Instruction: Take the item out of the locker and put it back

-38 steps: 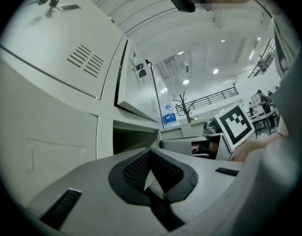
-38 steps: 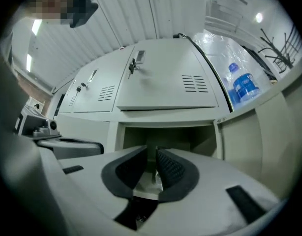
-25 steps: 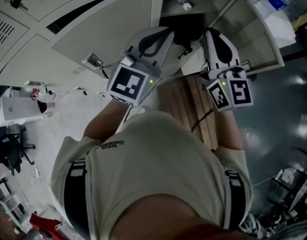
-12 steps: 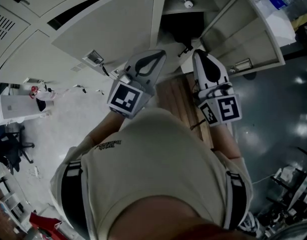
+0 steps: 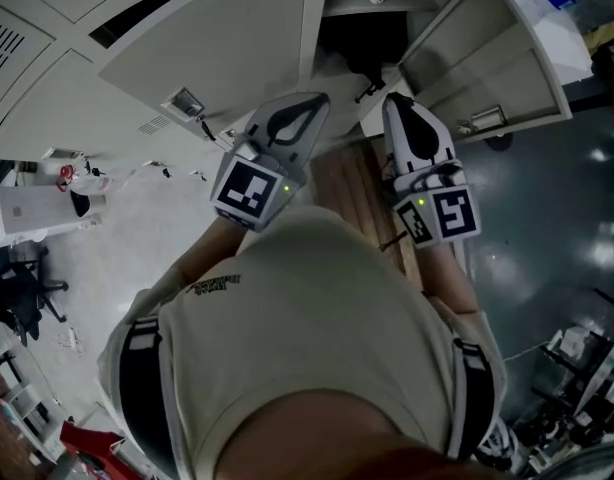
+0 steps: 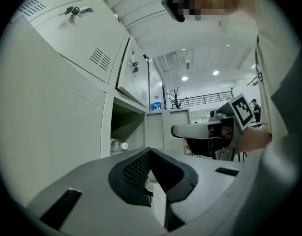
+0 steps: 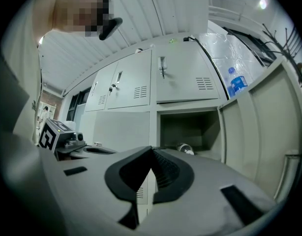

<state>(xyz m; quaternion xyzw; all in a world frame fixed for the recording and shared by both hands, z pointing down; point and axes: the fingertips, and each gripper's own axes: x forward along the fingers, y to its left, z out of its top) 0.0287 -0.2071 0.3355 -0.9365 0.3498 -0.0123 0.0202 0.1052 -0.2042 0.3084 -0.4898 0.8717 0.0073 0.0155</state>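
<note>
Bottle [image 7: 185, 149] is seen lying on its side on the floor of the open locker compartment [image 7: 190, 124], with nothing touching it. The locker door [image 5: 492, 63] is swung wide to the right. The left gripper [image 6: 150, 151] is held level in front of the lockers, its jaws pressed together with nothing between them. The right gripper [image 7: 152, 150] is held level beside it, its jaws likewise pressed together and empty. Both grippers are positioned outside the compartment, apart from the bottle.
</note>
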